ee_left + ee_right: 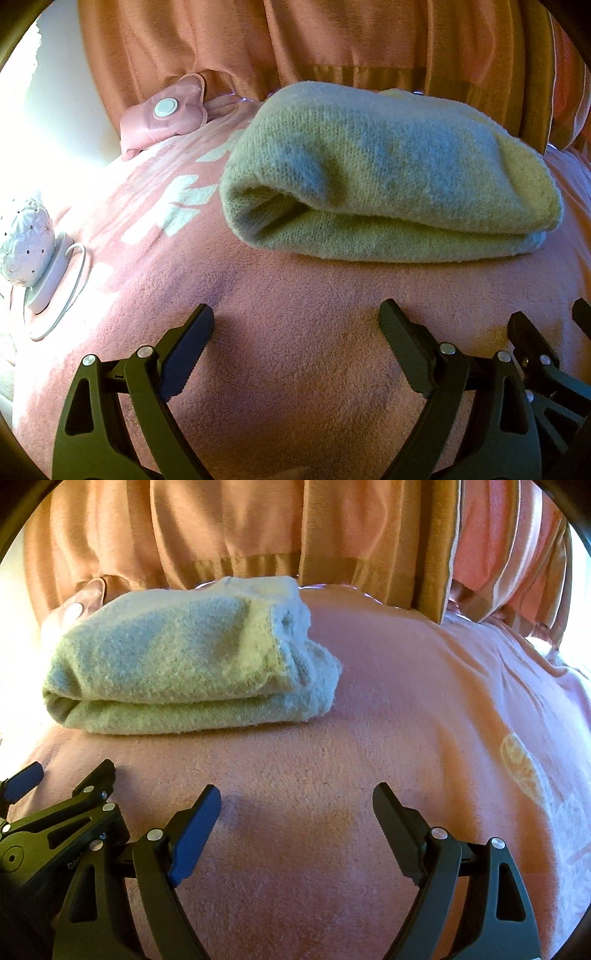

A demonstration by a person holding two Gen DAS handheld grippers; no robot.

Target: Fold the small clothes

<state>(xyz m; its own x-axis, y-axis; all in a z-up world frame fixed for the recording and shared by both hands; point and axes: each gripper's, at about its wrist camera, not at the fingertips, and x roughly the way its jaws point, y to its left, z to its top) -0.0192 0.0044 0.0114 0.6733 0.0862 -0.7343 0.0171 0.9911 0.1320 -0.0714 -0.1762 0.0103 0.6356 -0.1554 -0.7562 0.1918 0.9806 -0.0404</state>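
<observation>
A pale green knitted garment (388,173) lies folded in a thick bundle on the pink blanket (295,350). It also shows in the right wrist view (184,657), at the upper left. My left gripper (295,321) is open and empty, low over the blanket just in front of the garment. My right gripper (295,801) is open and empty, in front of and to the right of the garment. The right gripper's fingers (524,332) show at the lower right of the left wrist view. The left gripper's fingers (96,775) show at the lower left of the right wrist view.
A pink pouch with a round white cap (166,110) lies at the back left by the orange curtain (295,37). A white patterned lamp with a cord (29,251) stands at the left edge. Pink striped pillows (517,561) lean at the back right.
</observation>
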